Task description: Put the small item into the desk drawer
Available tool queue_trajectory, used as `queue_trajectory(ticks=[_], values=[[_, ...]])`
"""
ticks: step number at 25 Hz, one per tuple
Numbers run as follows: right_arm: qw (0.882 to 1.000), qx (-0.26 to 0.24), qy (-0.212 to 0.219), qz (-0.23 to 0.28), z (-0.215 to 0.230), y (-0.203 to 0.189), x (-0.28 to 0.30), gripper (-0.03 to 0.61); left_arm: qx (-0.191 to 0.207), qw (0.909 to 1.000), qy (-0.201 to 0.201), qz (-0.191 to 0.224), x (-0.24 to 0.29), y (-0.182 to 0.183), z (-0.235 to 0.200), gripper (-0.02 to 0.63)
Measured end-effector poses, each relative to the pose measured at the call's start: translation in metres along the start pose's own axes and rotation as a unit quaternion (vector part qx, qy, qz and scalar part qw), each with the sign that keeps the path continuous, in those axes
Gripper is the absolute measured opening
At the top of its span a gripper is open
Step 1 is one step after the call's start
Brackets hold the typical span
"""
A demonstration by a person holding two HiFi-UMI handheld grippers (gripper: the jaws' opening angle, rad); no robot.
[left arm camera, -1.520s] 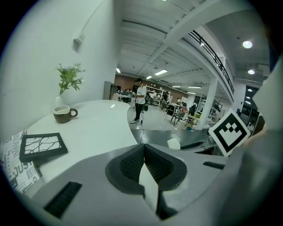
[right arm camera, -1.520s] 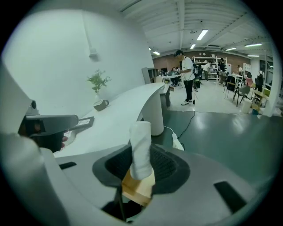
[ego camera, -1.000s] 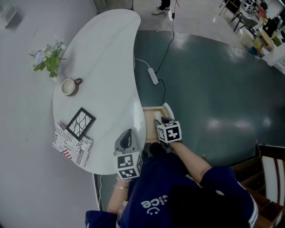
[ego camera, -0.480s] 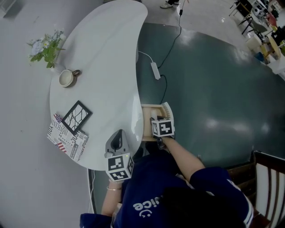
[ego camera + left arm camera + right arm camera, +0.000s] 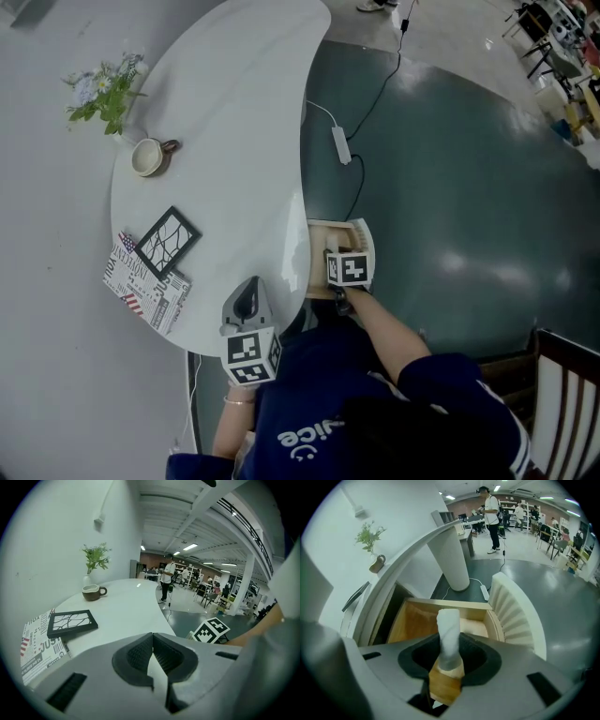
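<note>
My right gripper (image 5: pixel 331 253) (image 5: pixel 449 657) is shut on the small item (image 5: pixel 448 634), a white twisted stick on a light wooden base. It points forward over the open wooden desk drawer (image 5: pixel 316 232) (image 5: pixel 411 620), which juts out from under the white table (image 5: pixel 234 141). The drawer's ribbed white front (image 5: pixel 514 615) stands to the item's right. My left gripper (image 5: pixel 247 289) (image 5: pixel 152 654) hovers at the table's near edge, shut, nothing between its pads.
On the table are a mug (image 5: pixel 147 157), a small plant (image 5: pixel 105 89), a black picture frame (image 5: pixel 167 242) and a printed paper (image 5: pixel 141 295). A power strip (image 5: pixel 341 145) with its cable lies on the dark floor. A chair (image 5: pixel 562 394) stands at the lower right.
The head view has shifted. My right gripper, still holding the item, has edged slightly further over the drawer. The left gripper has stayed at the table edge.
</note>
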State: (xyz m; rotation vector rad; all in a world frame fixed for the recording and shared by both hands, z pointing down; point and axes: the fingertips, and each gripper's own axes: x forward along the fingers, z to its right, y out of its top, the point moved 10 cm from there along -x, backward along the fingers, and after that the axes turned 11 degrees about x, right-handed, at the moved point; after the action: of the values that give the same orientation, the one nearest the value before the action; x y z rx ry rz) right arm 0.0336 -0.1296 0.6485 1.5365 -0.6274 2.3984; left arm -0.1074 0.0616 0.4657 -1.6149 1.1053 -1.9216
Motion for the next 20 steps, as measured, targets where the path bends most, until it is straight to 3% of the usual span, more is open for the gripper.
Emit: queue_trajectory(ticks=[8, 20], values=[[1.000, 0.013, 0.000, -0.018, 0.001, 0.000, 0.021, 0.135, 0.031, 0.9993, 0.004, -0.020, 0.003, -0.002, 0.003, 0.005], [0.999, 0.035, 0.006, -0.042, -0.003, 0.003, 0.057, 0.135, 0.006, 0.9978, 0.037, -0.055, -0.005, -0.015, -0.011, 0.005]])
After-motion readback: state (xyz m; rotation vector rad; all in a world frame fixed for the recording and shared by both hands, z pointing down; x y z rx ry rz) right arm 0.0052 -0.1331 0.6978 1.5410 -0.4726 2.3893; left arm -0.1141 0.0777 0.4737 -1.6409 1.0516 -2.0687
